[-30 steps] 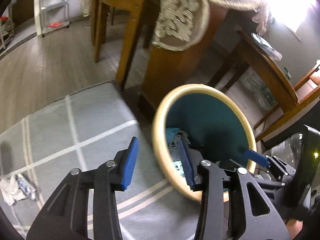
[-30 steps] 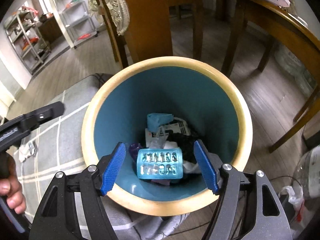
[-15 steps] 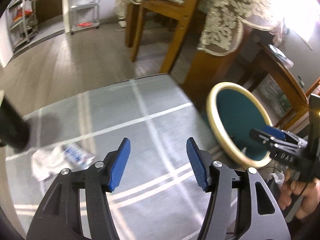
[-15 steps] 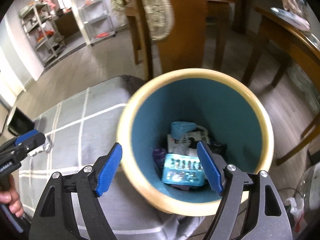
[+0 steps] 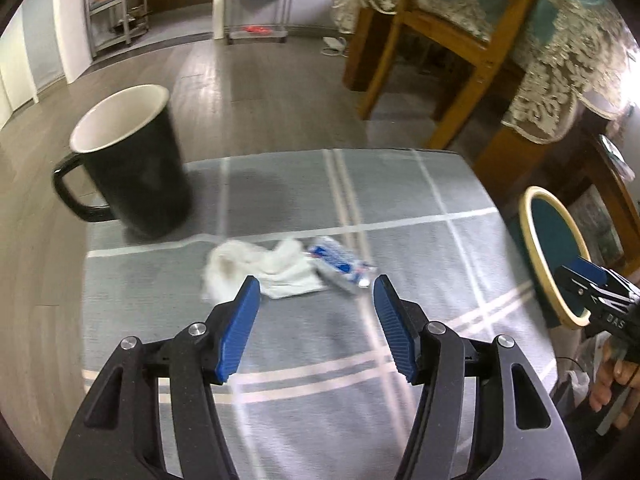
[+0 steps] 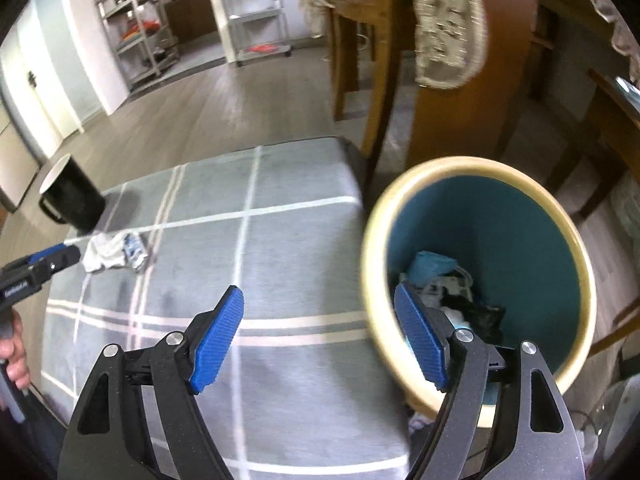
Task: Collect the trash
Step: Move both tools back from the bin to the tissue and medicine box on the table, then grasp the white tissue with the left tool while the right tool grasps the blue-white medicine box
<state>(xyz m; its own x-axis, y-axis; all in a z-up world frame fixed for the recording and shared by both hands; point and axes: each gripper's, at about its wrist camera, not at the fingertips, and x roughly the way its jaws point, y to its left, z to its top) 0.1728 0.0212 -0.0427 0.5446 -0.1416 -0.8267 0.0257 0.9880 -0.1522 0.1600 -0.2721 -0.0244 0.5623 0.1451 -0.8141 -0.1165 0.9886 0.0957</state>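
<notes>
A crumpled white tissue (image 5: 264, 266) and a blue-and-white wrapper (image 5: 340, 264) lie on the grey checked cloth (image 5: 400, 208). My left gripper (image 5: 316, 320) is open and empty just short of them. They also show small in the right wrist view: tissue (image 6: 102, 256), wrapper (image 6: 134, 248). A teal bin with a cream rim (image 6: 520, 240) stands off the table's right edge with several pieces of trash inside (image 6: 448, 292); it shows in the left wrist view too (image 5: 554, 264). My right gripper (image 6: 318, 336) is open and empty over the table's right edge, its right finger over the bin's rim.
A black mug with a white inside (image 5: 128, 160) stands at the cloth's far left, also in the right wrist view (image 6: 72, 196). Wooden chairs and a table with a lace cloth (image 5: 460, 40) stand beyond. Metal shelves (image 6: 256, 12) line the far wall.
My left gripper has swung left from the bin to the tissue and wrapper. My right gripper has drawn left from above the bin to the table's edge. Both stay open.
</notes>
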